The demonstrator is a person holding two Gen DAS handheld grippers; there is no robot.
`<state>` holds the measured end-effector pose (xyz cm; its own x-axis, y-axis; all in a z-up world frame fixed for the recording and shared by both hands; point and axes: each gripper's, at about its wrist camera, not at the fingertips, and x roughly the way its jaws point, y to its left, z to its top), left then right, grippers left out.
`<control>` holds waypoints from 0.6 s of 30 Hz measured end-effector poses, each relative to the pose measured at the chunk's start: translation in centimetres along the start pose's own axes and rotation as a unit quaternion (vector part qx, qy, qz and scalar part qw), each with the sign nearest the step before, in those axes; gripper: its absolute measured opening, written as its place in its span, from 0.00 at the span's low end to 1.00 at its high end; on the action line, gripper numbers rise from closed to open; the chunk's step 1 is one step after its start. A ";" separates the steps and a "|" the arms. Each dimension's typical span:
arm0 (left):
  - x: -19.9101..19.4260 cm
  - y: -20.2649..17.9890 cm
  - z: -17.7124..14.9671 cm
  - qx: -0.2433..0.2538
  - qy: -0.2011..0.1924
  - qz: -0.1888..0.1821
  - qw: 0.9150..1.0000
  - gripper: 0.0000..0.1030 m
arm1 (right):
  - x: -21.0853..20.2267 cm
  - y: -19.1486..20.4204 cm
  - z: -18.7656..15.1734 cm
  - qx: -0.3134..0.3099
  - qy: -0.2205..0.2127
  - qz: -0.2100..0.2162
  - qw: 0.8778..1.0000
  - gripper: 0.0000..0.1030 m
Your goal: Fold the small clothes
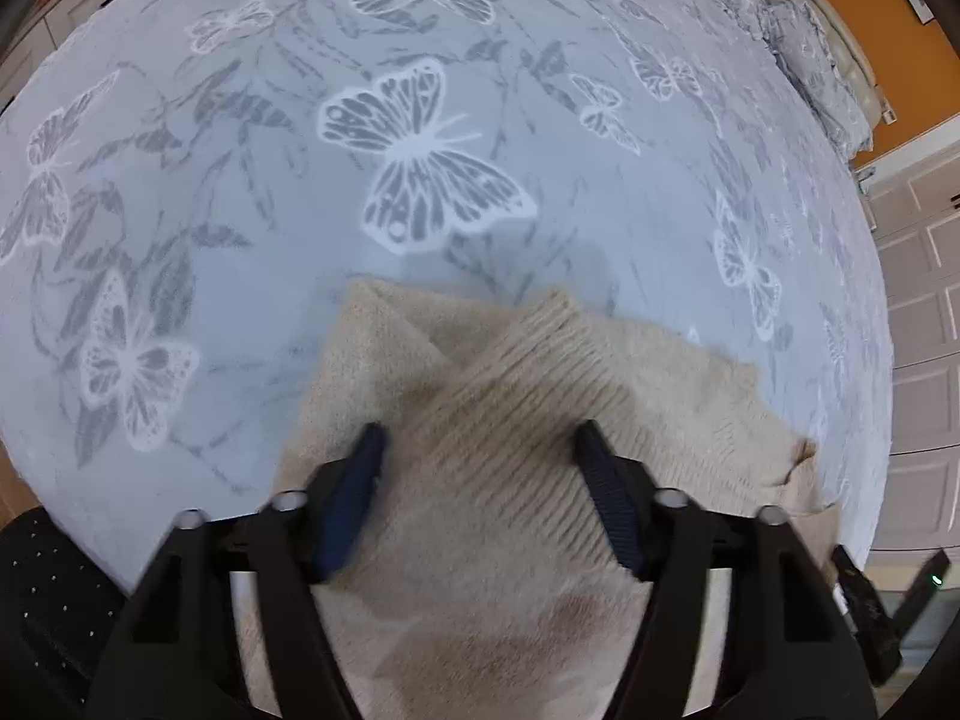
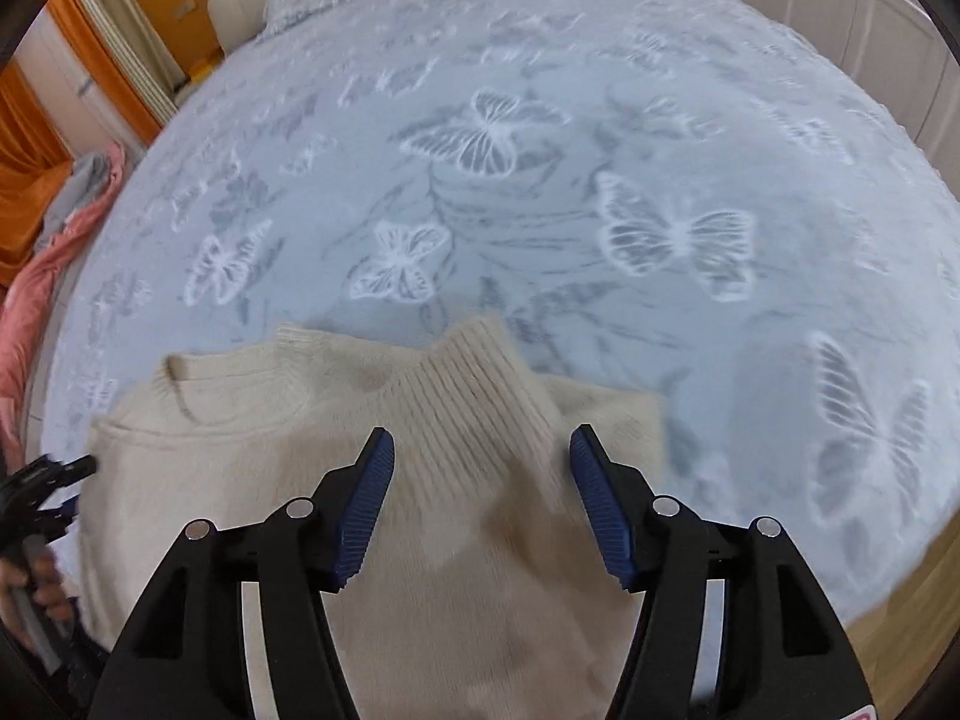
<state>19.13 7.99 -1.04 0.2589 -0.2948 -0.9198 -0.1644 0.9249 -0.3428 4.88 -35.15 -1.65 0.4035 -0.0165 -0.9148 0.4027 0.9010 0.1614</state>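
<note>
A cream knitted sweater [image 1: 480,480] lies on the bed, partly folded, with a ribbed cuff [image 1: 540,348] laid across its body. My left gripper [image 1: 480,438] is open just above it, its blue fingers on either side of the ribbed part. In the right wrist view the sweater [image 2: 300,450] shows its round neckline [image 2: 180,378] at the left and a ribbed sleeve cuff [image 2: 480,384] folded over the body. My right gripper [image 2: 480,444] is open above that cuff and holds nothing.
The pale blue bedspread [image 1: 420,180] with a butterfly pattern covers the bed. White cupboard doors [image 1: 918,300] stand at the right. Pink and grey clothes [image 2: 54,240] lie at the bed's left edge, before orange curtains. The other gripper [image 2: 36,492] shows at the left.
</note>
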 end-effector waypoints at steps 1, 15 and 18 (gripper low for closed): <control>-0.1 -0.2 0.1 0.007 0.003 -0.006 1.000 0.16 | 0.2 0.0 0.2 0.000 0.005 0.005 1.000 0.16; 1.2 -1.8 2.3 0.035 -0.023 0.031 0.999 0.17 | 0.0 -5.3 1.3 0.098 -0.013 0.011 0.995 0.08; -2.7 -2.3 1.0 0.062 -0.056 0.029 0.996 0.19 | -5.2 -2.8 -0.1 0.074 -0.083 -0.011 0.994 0.16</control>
<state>19.78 6.94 2.46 0.3580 -0.2181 -0.9079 -0.0651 0.9641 -0.2573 1.57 -37.51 2.64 0.5183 -0.1173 -0.8471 0.5244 0.8261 0.2065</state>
